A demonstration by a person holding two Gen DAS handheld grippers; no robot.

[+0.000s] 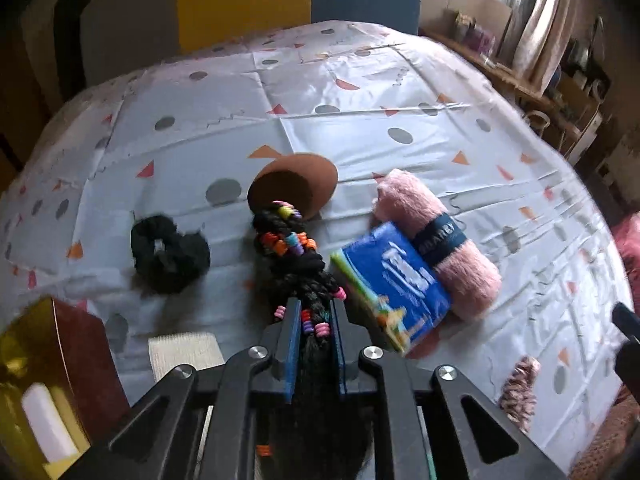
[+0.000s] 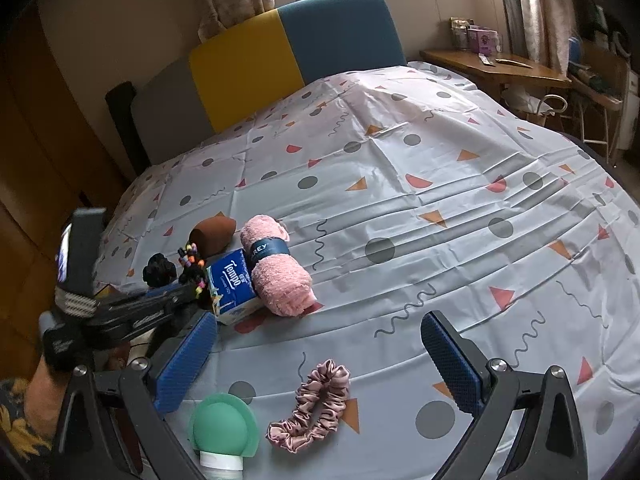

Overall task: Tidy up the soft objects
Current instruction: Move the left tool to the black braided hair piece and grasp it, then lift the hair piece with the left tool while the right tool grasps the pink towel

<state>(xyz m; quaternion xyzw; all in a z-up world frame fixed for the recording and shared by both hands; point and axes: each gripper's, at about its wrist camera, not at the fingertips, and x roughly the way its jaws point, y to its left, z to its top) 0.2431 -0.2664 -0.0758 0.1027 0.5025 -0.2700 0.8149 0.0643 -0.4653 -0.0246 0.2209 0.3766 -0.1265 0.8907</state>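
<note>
My left gripper (image 1: 316, 320) is shut on a black braided hairpiece with coloured beads (image 1: 292, 248), which runs from between the fingers toward a brown sponge (image 1: 300, 180). A black scrunchie (image 1: 170, 254) lies to its left. To its right a blue tissue pack (image 1: 396, 280) leans on a pink rolled towel (image 1: 440, 240). In the right wrist view my right gripper (image 2: 320, 320) stands open above the bedsheet with nothing between its fingers. A pink satin scrunchie (image 2: 316, 408) lies just below it. The left gripper (image 2: 188, 292) and its braid (image 2: 192, 264) show at the left.
A yellow box (image 1: 36, 360) stands at the lower left beside a white folded pad (image 1: 186, 350). A green squeeze bottle (image 2: 224, 428) lies near the right gripper's left finger. The patterned sheet (image 2: 440, 200) stretches to a headboard (image 2: 280, 60); a wooden desk (image 2: 492, 68) stands at the right.
</note>
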